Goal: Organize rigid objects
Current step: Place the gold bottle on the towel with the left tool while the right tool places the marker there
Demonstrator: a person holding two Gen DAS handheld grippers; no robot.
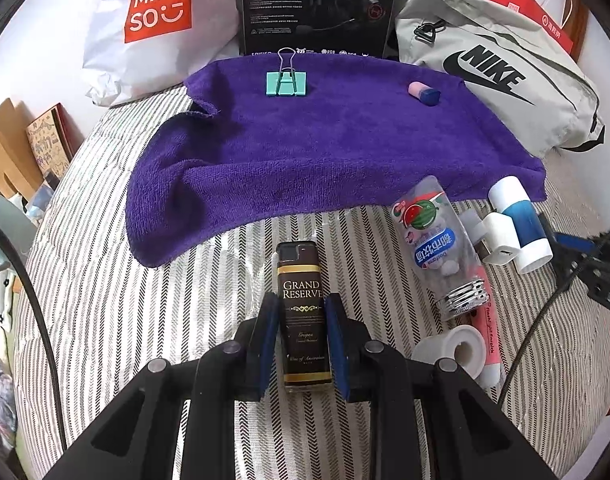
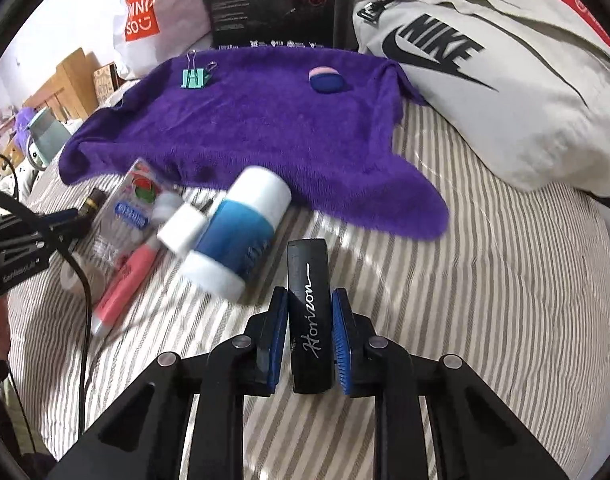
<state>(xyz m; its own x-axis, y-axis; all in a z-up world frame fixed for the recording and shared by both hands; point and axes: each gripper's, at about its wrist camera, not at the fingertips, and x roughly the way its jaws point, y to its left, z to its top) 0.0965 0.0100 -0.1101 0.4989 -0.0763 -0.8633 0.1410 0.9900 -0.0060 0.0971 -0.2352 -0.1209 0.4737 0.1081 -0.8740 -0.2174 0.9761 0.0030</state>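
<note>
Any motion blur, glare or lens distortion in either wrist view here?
Left wrist view: sharp throughout, the brown Grand Reserve lighter label is legible; fisheye bends the striped bedsheet lines and darkens the corners. Right wrist view: the blue-and-white cylindrical bottle and pink tube are smeared by motion blur, while the black Horizon case stays crisp; faint bright glare streaks lie on the sheet.

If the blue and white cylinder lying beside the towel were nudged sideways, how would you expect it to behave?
The blue and white cylinder lies on its round side, so it would probably roll. The soft striped bedding may slow it. It looks rigid and likely light.
</note>
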